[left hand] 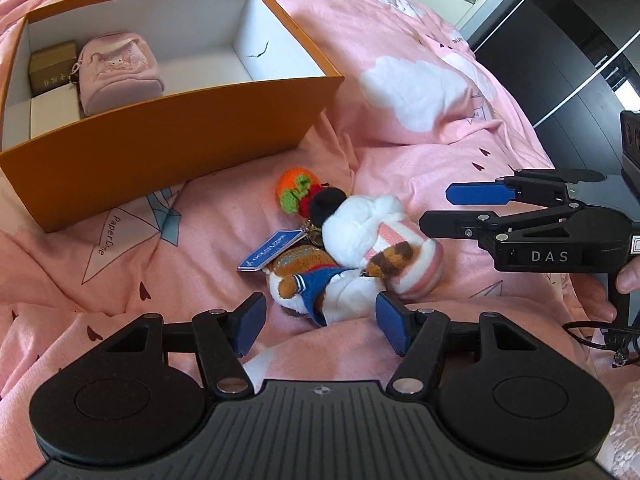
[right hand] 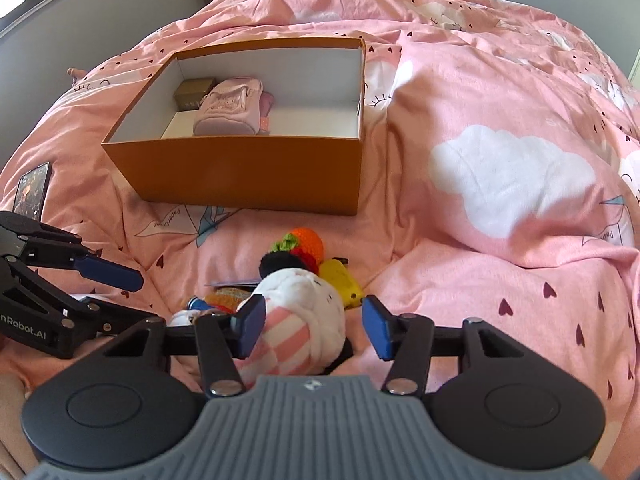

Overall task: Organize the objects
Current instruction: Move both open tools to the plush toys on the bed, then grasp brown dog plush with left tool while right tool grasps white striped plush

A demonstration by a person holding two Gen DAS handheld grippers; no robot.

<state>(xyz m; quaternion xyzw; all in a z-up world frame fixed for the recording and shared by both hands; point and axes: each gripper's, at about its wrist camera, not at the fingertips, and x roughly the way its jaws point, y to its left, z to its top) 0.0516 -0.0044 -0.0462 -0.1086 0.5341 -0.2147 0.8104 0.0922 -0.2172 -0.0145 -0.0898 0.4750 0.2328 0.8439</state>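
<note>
A pile of small toys lies on the pink quilt: a white plush with pink stripes (left hand: 372, 232) (right hand: 300, 320), a brown-and-white plush in blue (left hand: 308, 284), an orange knitted ball (left hand: 298, 188) (right hand: 308, 242), a yellow toy (right hand: 340, 280) and a blue tag (left hand: 272, 254). My left gripper (left hand: 322, 326) (right hand: 136, 296) stands open just short of the brown-and-white plush. My right gripper (right hand: 314, 328) (left hand: 440, 208) is open over the white plush; its left pad overlaps the plush and its right pad is clear of it. The orange box (left hand: 160, 136) (right hand: 240, 172) stands behind.
Inside the box, at its left end, sit a pink mini backpack (left hand: 120, 70) (right hand: 232, 110) and a small brown box (left hand: 52, 66) (right hand: 194, 92). A phone (right hand: 32, 190) lies on the quilt at the left. A hand (left hand: 600, 296) holds the right gripper. A dark wardrobe (left hand: 560, 60) stands beyond the bed.
</note>
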